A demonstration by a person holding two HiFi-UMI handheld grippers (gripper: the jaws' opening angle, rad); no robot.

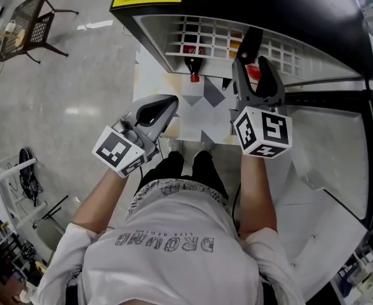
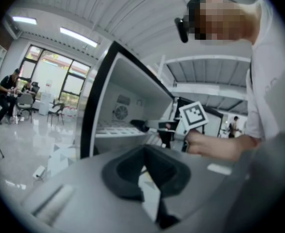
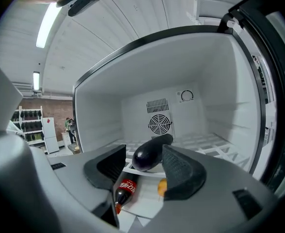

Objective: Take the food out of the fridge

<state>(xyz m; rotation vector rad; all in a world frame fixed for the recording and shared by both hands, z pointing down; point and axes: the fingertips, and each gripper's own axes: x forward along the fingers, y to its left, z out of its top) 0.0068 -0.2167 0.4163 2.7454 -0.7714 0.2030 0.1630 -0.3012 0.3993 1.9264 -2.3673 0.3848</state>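
Dark purple glossy aubergine (image 3: 154,149) lying on far white wire fridge shelf (image 3: 205,142), between wide-open jaws of right gripper (image 3: 144,154), left gripper (image 2: 144,154) closed and empty.

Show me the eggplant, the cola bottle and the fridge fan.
Eggplant (image 3: 150,152): right gripper view, middle of its body.
Cola bottle (image 3: 126,187): right gripper view, red label.
Fridge fan (image 3: 159,124): right gripper view, grille centre.

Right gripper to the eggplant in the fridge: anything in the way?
Nothing visible. The eggplant lies on the wire shelf, right at the mouth of the open right gripper. The cola bottle and an orange item sit lower, under that line.
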